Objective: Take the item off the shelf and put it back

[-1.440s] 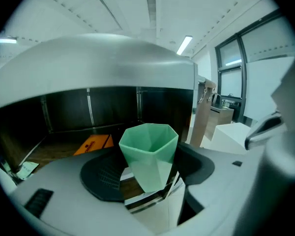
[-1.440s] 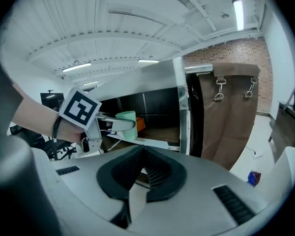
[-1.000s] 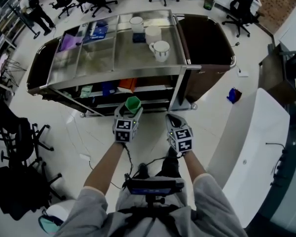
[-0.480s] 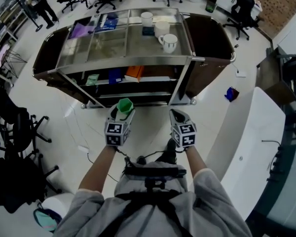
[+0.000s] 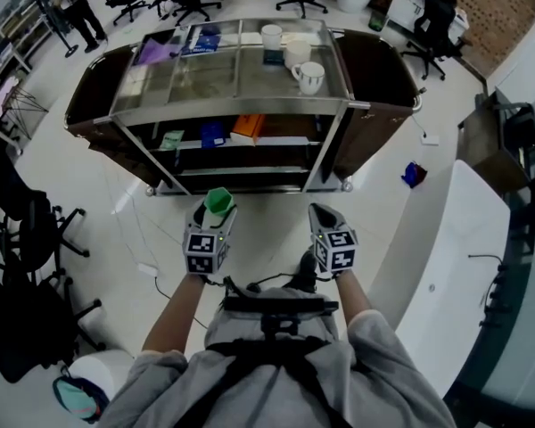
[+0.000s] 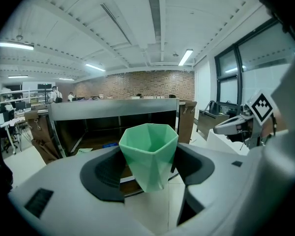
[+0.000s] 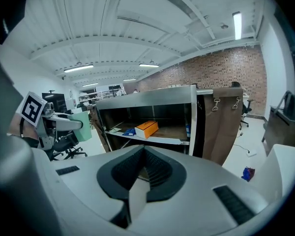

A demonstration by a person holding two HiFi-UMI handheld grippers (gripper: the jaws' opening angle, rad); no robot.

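Note:
A faceted green cup [image 5: 218,201] sits upright between the pads of my left gripper [image 5: 216,209], which is shut on it, over the floor in front of the steel shelf cart [image 5: 241,106]. In the left gripper view the green cup [image 6: 148,154] fills the gap of the left gripper [image 6: 148,167], with the cart's shelves behind. My right gripper [image 5: 321,214] hangs beside it, apart from the cart. In the right gripper view the right gripper [image 7: 139,175] is shut and holds nothing. The green cup [image 7: 84,122] shows at that view's left.
An orange box [image 5: 247,128] and small blue and green items lie on the cart's middle shelf. White mugs [image 5: 309,77] stand on the cart's top. Office chairs [image 5: 27,239] stand at the left, a white counter [image 5: 446,275] at the right. A blue object [image 5: 413,175] lies on the floor.
Both grippers have drawn back from the cart toward the person. The green cup has come away from the shelf with the left gripper.

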